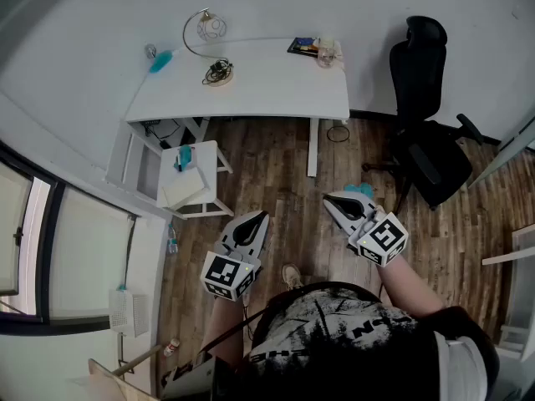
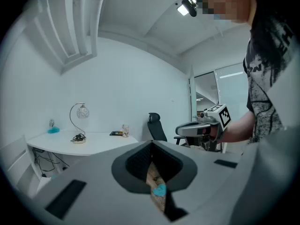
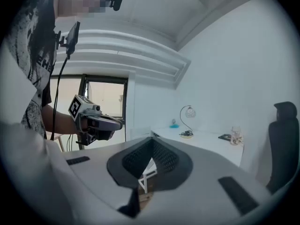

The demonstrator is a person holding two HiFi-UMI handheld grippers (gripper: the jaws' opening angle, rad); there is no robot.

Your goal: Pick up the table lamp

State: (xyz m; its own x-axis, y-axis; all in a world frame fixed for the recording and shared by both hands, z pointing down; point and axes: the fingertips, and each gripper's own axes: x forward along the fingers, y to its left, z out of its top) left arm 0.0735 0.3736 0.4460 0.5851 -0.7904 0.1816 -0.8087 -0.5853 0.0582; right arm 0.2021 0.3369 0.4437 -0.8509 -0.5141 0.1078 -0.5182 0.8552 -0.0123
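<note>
The table lamp [image 1: 211, 50], a thin curved metal arm with a clear globe and a round base wrapped in its cord, stands at the back left of the white desk [image 1: 276, 86]. It shows small and far off as the lamp [image 2: 79, 123] in the left gripper view and as the lamp [image 3: 187, 121] in the right gripper view. My left gripper [image 1: 256, 216] and right gripper [image 1: 333, 199] hang side by side over the wooden floor, well short of the desk. Both are shut with nothing between their jaws. Each gripper view also catches the other gripper off to the side.
A black office chair [image 1: 428, 119] stands right of the desk. A white stool [image 1: 192, 180] with a teal item sits at the desk's front left. On the desk lie a dark book [image 1: 303, 46], a glass jar [image 1: 328, 53] and a blue object [image 1: 160, 60]. A window runs along the left.
</note>
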